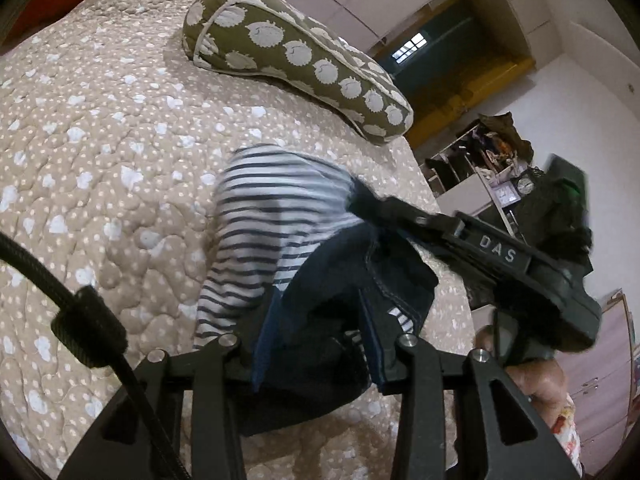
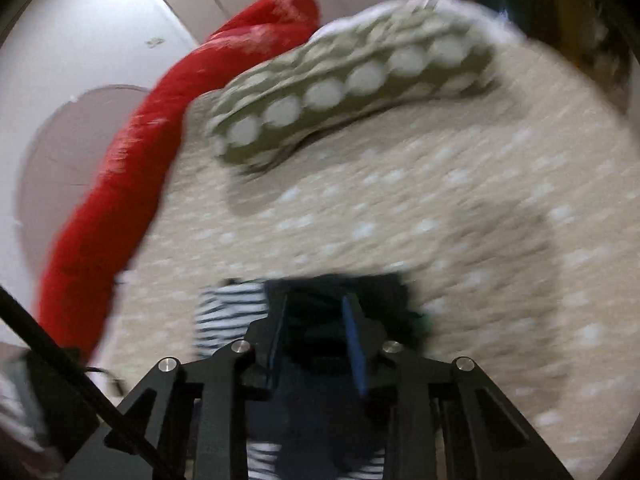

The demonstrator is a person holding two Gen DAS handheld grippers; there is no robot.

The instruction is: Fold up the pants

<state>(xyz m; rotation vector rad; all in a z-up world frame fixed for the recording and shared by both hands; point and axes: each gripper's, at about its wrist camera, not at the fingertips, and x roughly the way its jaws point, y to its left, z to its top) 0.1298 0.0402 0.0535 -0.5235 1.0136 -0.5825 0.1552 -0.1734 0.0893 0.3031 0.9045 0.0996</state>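
Pants (image 1: 320,320), dark denim with a striped lining turned outward, hang bunched above the bed, held at two points so that the cloth can be lifted clear of the bedspread and laid over itself. Nearest in the left wrist view, the left hand-held gripper (image 1: 316,344) pinches a dark folded edge between its fingers, the blue pads pressed against the fabric on either side. Just beyond, the right hand-held gripper (image 1: 360,200) reaches in from the right and grips the upper edge where denim meets the striped cloth; its tips are blurred, so the exact bite is uncertain. In the right wrist view, that gripper's blue pads (image 2: 354,344) stand somewhat apart with dark cloth filling the gap between them, which suggests a thick gathered grip. The two holds lie close together, a likely sign that one end is being carried toward the other to make a fold. Beneath lies the beige quilted bedspread (image 1: 100,140), which serves as the folding surface. Farther off rests an olive spotted pillow (image 1: 296,60), well apart from the pants, and beyond it a red blanket (image 2: 132,160) along the bed's far edge.
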